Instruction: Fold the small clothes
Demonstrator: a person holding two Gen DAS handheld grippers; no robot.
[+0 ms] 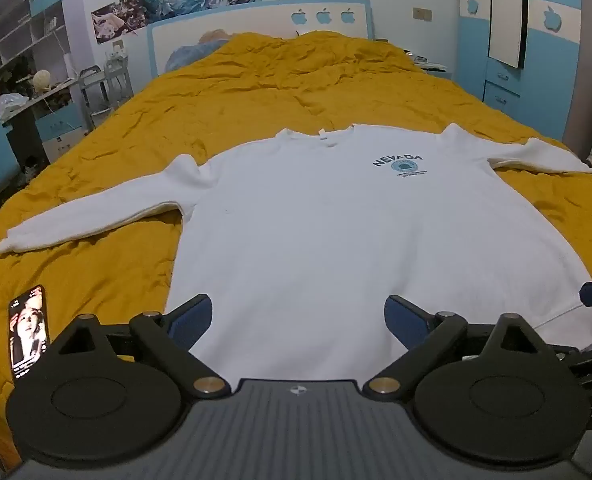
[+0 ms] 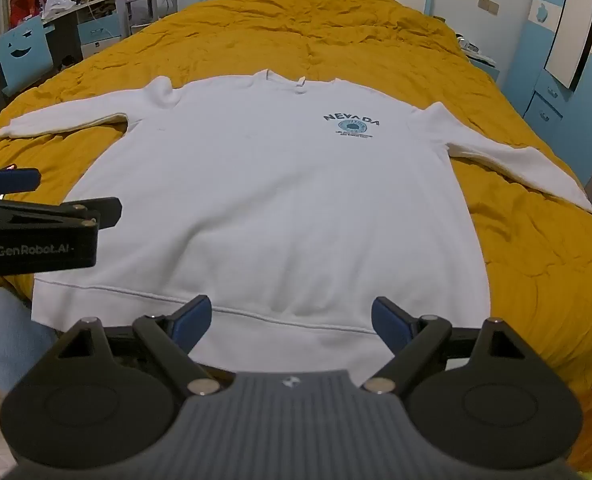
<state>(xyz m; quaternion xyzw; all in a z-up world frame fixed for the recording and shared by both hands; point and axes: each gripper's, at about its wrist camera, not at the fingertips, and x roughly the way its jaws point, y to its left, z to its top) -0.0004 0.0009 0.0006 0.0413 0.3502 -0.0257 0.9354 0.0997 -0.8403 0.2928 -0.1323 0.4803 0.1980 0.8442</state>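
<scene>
A white long-sleeved sweatshirt [image 1: 328, 232] with a blue NEVADA print lies flat, front up, on a mustard-yellow bed cover [image 1: 256, 88], sleeves spread to both sides. My left gripper [image 1: 298, 322] hovers open above the shirt's lower part, nothing between its blue pads. In the right wrist view the same sweatshirt [image 2: 264, 200] fills the middle, and my right gripper [image 2: 292, 320] stands open just over its hem band, empty. The left gripper's body [image 2: 36, 232] shows at the left edge of that view, beside the shirt's lower left corner.
A lit phone [image 1: 30, 330] lies on the cover left of the shirt's hem. A blue headboard [image 1: 256, 20] closes the far end, a cluttered desk [image 2: 76, 4] stands left, blue wardrobe doors [image 1: 536, 40] right. A trouser leg [image 2: 4, 332] shows at lower left.
</scene>
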